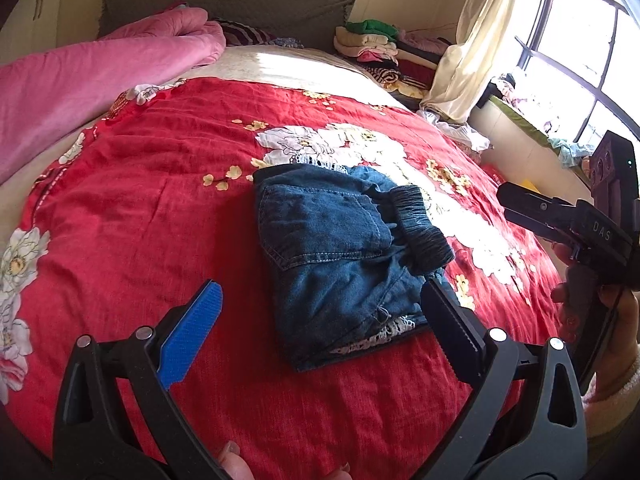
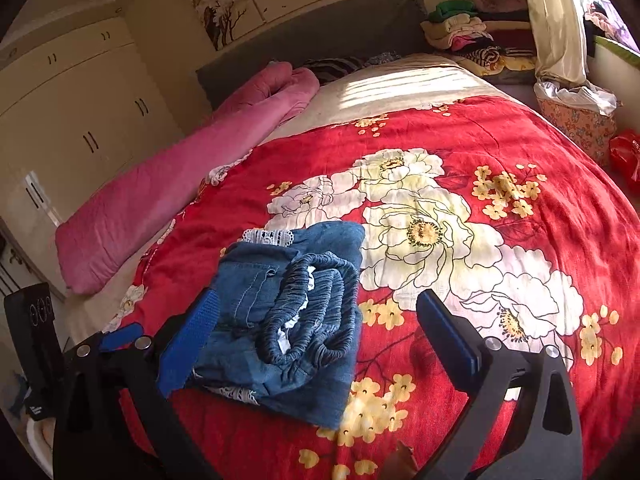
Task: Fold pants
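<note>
Denim pants [image 1: 340,256] folded at frame centre on red floral bedspread [image 1: 160,208], left gripper [image 1: 320,312] wide, empty, right gripper [image 2: 320,320] wide, empty.

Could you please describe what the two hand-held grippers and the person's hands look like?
Each hand-held gripper, left and right, has black arms with silver rivets and ribbed blue pads. Seen from the side, the right one reads "DAS". The right hand shows a fluffy pale cuff.

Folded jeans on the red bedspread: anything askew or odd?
The jeans lie folded, but the elastic waistband bunches open on top and white lace trim pokes out at the edges. Both tongs are open, holding nothing.
</note>
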